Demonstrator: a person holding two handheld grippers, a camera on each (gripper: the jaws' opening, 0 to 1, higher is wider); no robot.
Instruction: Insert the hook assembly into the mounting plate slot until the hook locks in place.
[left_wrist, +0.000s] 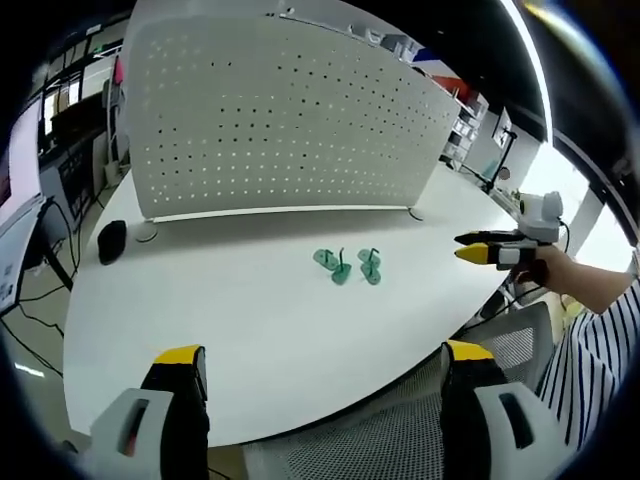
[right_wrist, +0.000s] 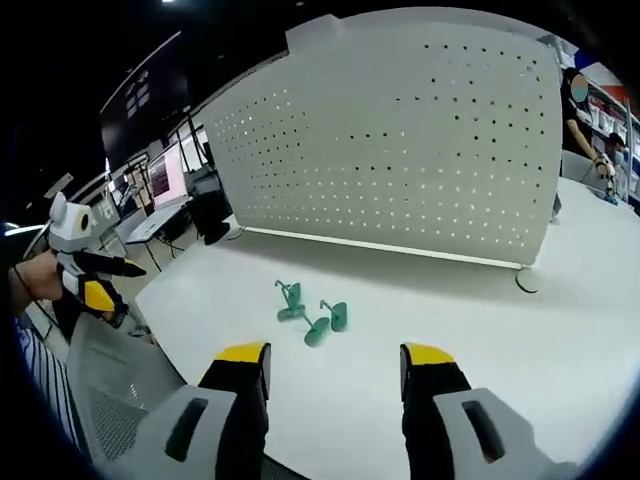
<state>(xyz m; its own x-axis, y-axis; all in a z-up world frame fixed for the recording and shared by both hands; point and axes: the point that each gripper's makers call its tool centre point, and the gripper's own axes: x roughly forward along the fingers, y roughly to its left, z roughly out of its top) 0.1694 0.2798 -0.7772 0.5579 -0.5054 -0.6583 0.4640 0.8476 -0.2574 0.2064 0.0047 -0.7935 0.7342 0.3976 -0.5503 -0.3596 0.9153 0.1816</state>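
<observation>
A few small green hook pieces (left_wrist: 347, 264) lie together on the white table (left_wrist: 230, 290), in front of a tall white perforated mounting panel (left_wrist: 270, 120) that stands upright. In the right gripper view the same green hooks (right_wrist: 312, 312) lie ahead of my jaws, before the panel (right_wrist: 400, 140). My left gripper (left_wrist: 325, 365) is open over the table's near edge with nothing between its yellow-tipped jaws. My right gripper (right_wrist: 335, 365) is open too, empty, short of the hooks. It enters the left gripper view from the right, as the right gripper (left_wrist: 480, 247). The left gripper (right_wrist: 105, 280) appears at the left of the right gripper view.
A black computer mouse (left_wrist: 111, 240) lies at the table's left, near the panel's foot. A mesh office chair (left_wrist: 510, 345) stands at the table's near edge, the same chair (right_wrist: 110, 400) in the right gripper view. Desks with monitors (right_wrist: 165, 175) stand beyond.
</observation>
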